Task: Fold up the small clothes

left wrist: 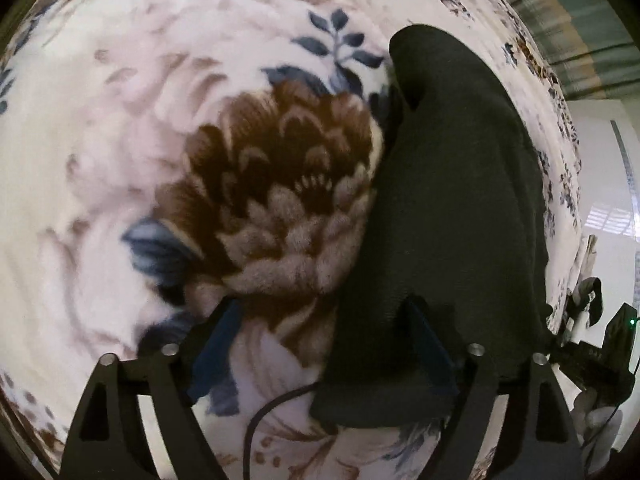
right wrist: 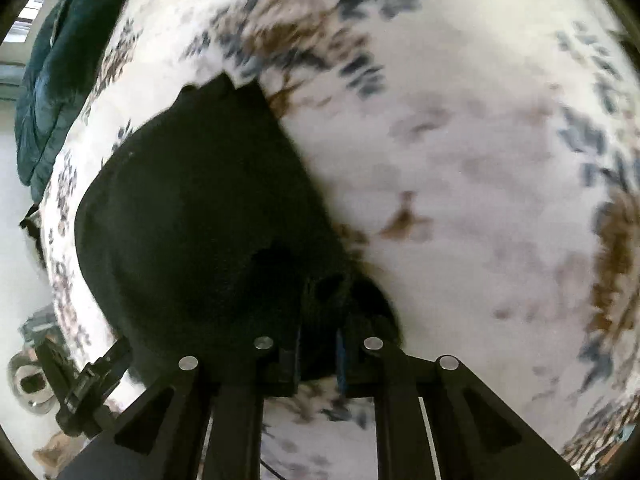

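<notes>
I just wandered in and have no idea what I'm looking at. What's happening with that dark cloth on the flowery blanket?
A person is folding a small black garment on a floral blanket, using a hand-held gripper in each hand. The left gripper is wide open, its fingers either side of the garment's near edge without pinching it. The right gripper is closed at the garment's near edge; whether it has cloth pinched is hard to tell in the dark, blurred view. The garment lies as a long, narrow shape.

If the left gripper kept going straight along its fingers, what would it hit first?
Probably the flowered blanket, near the edge of the black garment. The open left gripper straddles that edge, so depth is uncertain.
</notes>
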### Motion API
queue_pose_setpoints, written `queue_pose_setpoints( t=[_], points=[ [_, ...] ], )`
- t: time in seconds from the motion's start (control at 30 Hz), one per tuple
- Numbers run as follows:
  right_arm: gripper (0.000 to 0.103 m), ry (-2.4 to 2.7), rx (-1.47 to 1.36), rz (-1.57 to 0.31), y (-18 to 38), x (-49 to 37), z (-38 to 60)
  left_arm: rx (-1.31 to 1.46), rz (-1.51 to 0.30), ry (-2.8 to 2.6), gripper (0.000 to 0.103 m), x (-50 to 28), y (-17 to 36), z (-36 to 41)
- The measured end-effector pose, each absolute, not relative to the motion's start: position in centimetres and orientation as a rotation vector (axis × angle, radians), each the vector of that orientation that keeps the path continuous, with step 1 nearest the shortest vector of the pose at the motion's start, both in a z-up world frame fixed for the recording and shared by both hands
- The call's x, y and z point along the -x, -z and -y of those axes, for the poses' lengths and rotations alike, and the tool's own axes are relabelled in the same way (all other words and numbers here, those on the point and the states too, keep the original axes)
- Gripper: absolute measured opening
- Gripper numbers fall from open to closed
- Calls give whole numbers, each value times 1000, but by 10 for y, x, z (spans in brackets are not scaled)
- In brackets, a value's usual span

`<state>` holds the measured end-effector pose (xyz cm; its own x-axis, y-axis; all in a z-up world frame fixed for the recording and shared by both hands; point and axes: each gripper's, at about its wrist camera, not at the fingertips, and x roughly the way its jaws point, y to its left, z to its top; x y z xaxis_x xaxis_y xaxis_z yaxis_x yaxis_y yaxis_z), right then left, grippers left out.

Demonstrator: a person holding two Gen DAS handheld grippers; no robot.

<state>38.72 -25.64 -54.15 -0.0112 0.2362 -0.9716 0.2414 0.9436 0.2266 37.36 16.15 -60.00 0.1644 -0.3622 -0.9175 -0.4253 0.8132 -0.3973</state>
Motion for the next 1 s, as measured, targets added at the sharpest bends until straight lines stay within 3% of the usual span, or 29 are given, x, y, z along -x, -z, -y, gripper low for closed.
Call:
queue_pose_setpoints(
  t=[0.1, 0.17, 0.23, 0.3, 0.43, 0.57, 0.7, 0.87, 0.93, 0.97, 1.0],
  points=[
    [8, -45, -378, -1660, 553, -389, 256, 709, -1453, -47, 103, -380, 612, -161],
    [12, -80, -408, -1669, 551, -394, 256, 735, -1447, -63, 103, -383, 616, -160],
    [25, -124, -397, -1659, 540, -399, 256, 746, -1435, -81, 103, -383, 617, -160],
    [47, -157, -406, -1615, 522, -407, 261, 772, -1397, -111, 103, -379, 616, -162],
    [59, -227, -396, -1565, 496, -437, 262, 844, -1271, -223, 103, -358, 611, -171],
    [67, -276, -343, -1541, 497, -478, 254, 846, -1327, -238, 102, -371, 597, -174],
    [67, -321, -306, -1558, 533, -526, 231, 805, -1201, -229, 102, -390, 551, -183],
    [66, -366, -324, -1624, 589, -560, 206, 705, -1211, -188, 102, -455, 560, -186],
    [21, -353, -318, -1596, 592, -562, 204, 701, -1255, -131, 96, -484, 580, -189],
    [7, -347, -308, -1576, 590, -563, 203, 704, -1262, -115, 90, -493, 586, -180],
    [7, -345, -304, -1545, 582, -563, 203, 716, -1262, -81, 65, -504, 592, -179]
  ],
)
